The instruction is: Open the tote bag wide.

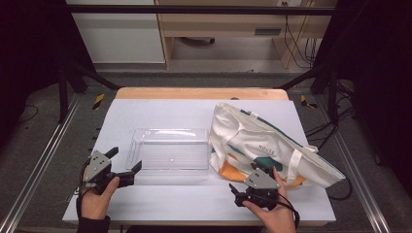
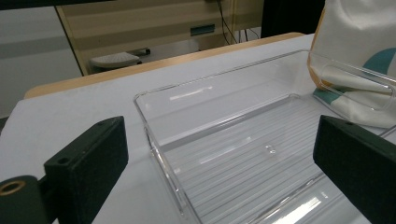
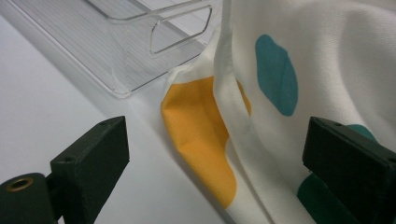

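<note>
Hovering with jaws apart and empty, the left gripper faces the clear plastic bin mid-bench, and the right gripper the tote bag touching the bin's right end. Grabbing loose cloth could drag the bin sideways.

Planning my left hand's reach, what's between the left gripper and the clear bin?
Nothing: only bare white table separates the left gripper from the clear bin, seen in the high view.

The tote bag runs off the right gripper view's top and right edges. Its small printed lettering is too small to read, and it hides the clear bin's right end wall in the high view.
</note>
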The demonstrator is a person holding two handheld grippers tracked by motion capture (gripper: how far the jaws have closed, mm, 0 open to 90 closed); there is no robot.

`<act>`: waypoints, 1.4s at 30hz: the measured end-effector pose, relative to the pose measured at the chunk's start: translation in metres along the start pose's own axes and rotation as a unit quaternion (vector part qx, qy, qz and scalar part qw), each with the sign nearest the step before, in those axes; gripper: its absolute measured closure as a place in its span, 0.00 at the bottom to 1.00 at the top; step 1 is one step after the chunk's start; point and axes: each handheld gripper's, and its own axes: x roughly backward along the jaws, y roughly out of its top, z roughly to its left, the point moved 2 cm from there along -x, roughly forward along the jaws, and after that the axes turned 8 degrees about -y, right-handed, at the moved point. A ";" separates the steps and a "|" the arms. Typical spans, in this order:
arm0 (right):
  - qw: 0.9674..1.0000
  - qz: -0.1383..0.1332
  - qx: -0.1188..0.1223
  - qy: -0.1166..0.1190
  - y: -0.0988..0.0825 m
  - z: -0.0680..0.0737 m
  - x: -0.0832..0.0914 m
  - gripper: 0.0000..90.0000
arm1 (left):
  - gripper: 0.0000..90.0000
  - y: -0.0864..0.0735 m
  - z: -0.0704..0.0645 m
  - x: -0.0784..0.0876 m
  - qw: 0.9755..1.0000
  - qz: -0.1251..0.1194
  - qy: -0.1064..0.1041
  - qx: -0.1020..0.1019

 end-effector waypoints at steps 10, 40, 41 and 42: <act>0.999 0.000 -0.032 0.002 0.001 -0.010 0.006 0.14 | 0.04 0.041 -0.032 -0.022 0.996 0.030 -0.044 -0.073; 0.998 -0.042 0.029 -0.043 0.057 -0.071 0.063 0.54 | 0.07 0.142 -0.101 -0.089 0.980 0.067 -0.129 -0.136; 0.998 -0.042 0.029 -0.043 0.057 -0.071 0.063 0.54 | 0.07 0.142 -0.101 -0.089 0.980 0.067 -0.129 -0.136; 0.997 -0.039 0.035 -0.048 0.058 -0.076 0.062 0.56 | 0.07 0.141 -0.103 -0.091 0.980 0.068 -0.129 -0.137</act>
